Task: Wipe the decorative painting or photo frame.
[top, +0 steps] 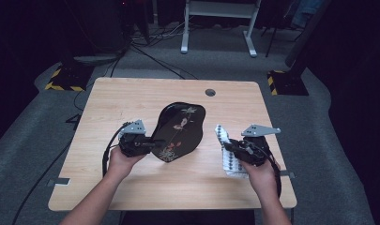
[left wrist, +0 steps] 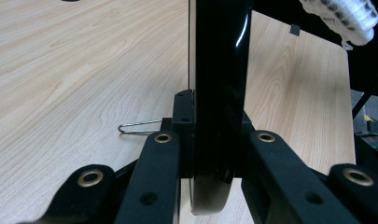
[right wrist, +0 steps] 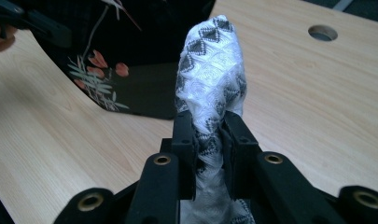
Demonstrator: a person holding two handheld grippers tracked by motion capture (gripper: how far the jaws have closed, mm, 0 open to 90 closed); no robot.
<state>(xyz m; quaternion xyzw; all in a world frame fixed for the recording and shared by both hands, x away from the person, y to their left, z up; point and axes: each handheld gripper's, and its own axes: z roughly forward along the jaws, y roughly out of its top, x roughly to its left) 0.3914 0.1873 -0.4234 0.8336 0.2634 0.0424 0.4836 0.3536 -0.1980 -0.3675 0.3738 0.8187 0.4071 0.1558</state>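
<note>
High view: black lacquer tray (top: 180, 131) sits tilted mid-table, left gripper (top: 152, 143) pinching its nine-o'clock rim. Right gripper (top: 227, 146), at three o'clock, pinches a patterned white cloth (top: 221, 136). Keep the tray clamped firmly while the cloth comes across.

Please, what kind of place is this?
Probably a lab or workshop: a bare wooden table on grey carpet, cables on the floor, a white desk frame behind.
</note>
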